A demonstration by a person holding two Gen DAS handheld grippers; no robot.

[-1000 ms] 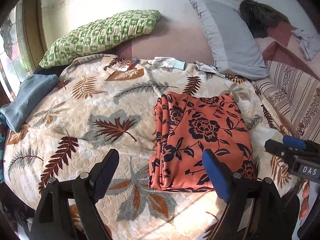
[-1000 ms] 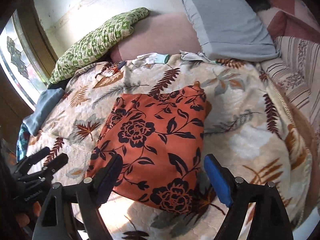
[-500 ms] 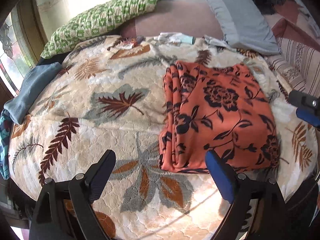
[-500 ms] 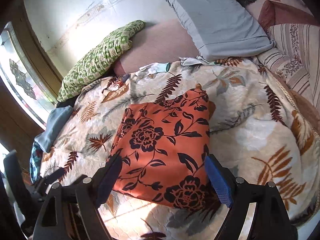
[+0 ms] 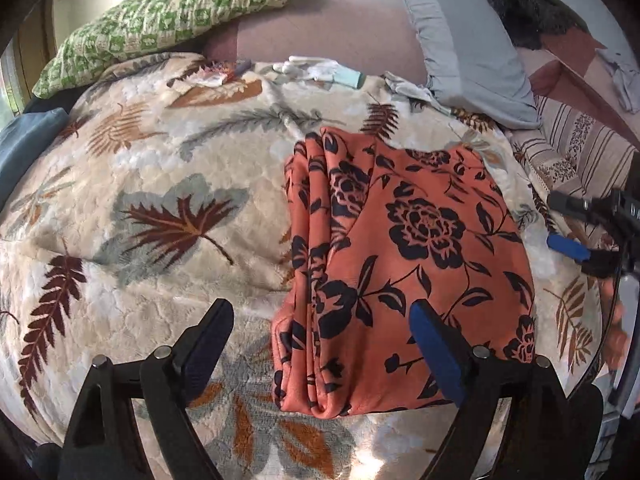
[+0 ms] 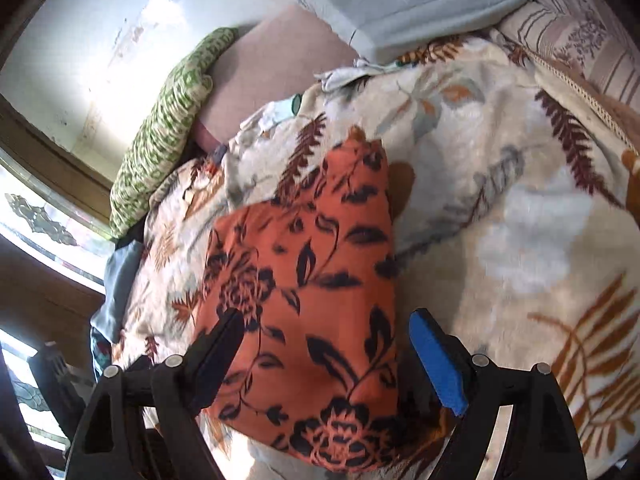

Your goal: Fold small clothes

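Note:
An orange garment with black flowers (image 5: 400, 256) lies folded into a rectangle on the leaf-patterned blanket (image 5: 160, 216); its layered fold edges run along its left side. My left gripper (image 5: 320, 344) is open and empty, just above the garment's near left corner. My right gripper (image 6: 326, 356) is open and empty, low over the garment's near right corner (image 6: 316, 312). The right gripper also shows at the right edge of the left wrist view (image 5: 576, 232).
A green checked pillow (image 5: 172, 12) and a grey pillow (image 5: 464, 36) lean against the wall at the back. Small light clothes (image 5: 324, 70) lie by the pillows. A blue cloth (image 5: 24, 144) sits at the left edge. A striped cover (image 5: 576, 148) lies at the right.
Both grippers have moved closer and lower toward the garment's near edge. The right wrist view has tilted. The garment has not moved.

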